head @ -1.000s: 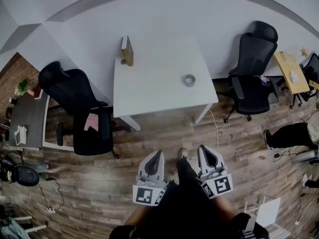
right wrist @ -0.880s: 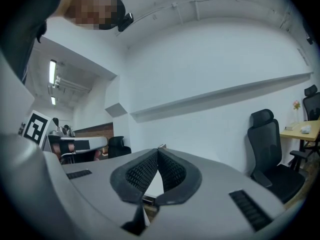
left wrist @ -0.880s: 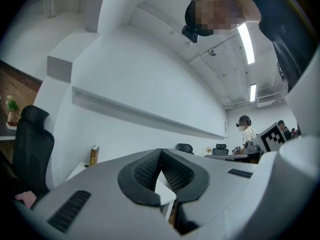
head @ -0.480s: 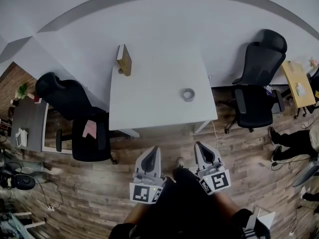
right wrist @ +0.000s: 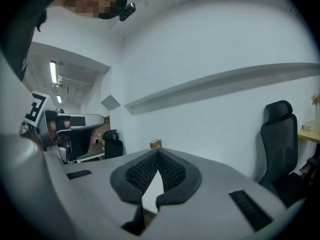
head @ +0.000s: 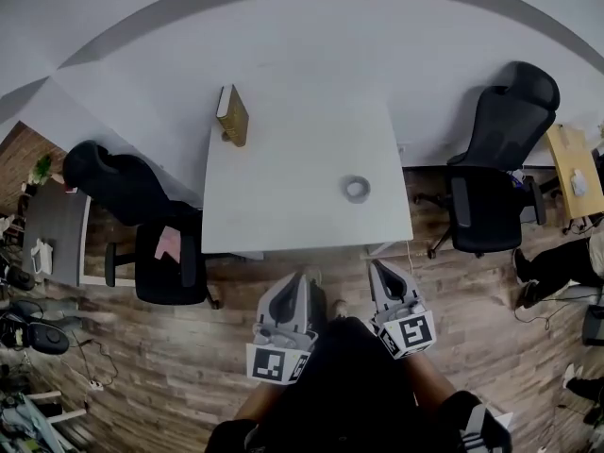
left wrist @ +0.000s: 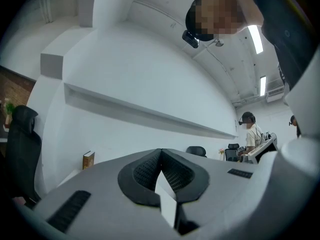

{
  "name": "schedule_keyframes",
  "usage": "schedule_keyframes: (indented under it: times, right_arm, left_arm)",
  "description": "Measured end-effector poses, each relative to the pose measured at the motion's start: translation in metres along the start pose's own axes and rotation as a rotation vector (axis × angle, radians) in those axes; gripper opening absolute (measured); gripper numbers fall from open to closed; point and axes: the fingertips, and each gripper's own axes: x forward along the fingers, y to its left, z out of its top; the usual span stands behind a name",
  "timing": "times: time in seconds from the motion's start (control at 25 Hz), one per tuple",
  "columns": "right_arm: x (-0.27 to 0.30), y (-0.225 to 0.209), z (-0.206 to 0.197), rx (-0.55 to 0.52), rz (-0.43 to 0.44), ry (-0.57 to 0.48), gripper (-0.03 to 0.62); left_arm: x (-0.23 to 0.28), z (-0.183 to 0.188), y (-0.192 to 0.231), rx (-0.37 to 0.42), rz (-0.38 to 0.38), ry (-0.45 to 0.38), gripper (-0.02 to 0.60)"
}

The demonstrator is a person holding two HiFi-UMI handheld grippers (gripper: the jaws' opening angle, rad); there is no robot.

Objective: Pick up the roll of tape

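A grey roll of tape (head: 356, 189) lies flat on the white table (head: 283, 196), towards its right side. My left gripper (head: 300, 277) and right gripper (head: 376, 267) hang side by side just short of the table's near edge, over the wooden floor. Both are shut, jaw tips touching, with nothing held; the same shows in the left gripper view (left wrist: 160, 151) and the right gripper view (right wrist: 157, 152). The tape is hidden in both gripper views.
A brown book (head: 232, 115) stands upright at the table's far left corner, also seen as a small book (left wrist: 88, 160) and book (right wrist: 156, 144). Black office chairs stand left (head: 142, 215) and right (head: 495, 159) of the table. A white wall runs behind.
The table and tape have drawn closer as the person walked forward. Both grippers stay shut and now reach the table's near edge.
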Motion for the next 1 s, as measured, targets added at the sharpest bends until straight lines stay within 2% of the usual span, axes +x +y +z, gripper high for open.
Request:
schedule_keyframes:
  times: [0.52,1.0]
  right_arm:
    - [0.094,-0.056,-0.047,0.000,-0.052,0.141,0.014]
    - [0.182,-0.098,-0.130,-0.004,-0.080,0.397,0.025]
  left_arm:
    - [0.095,-0.017,0.048,-0.023,-0.054,0.030,0.023]
    - [0.174,-0.033,0.101,-0.065,-0.119,0.063,0.023]
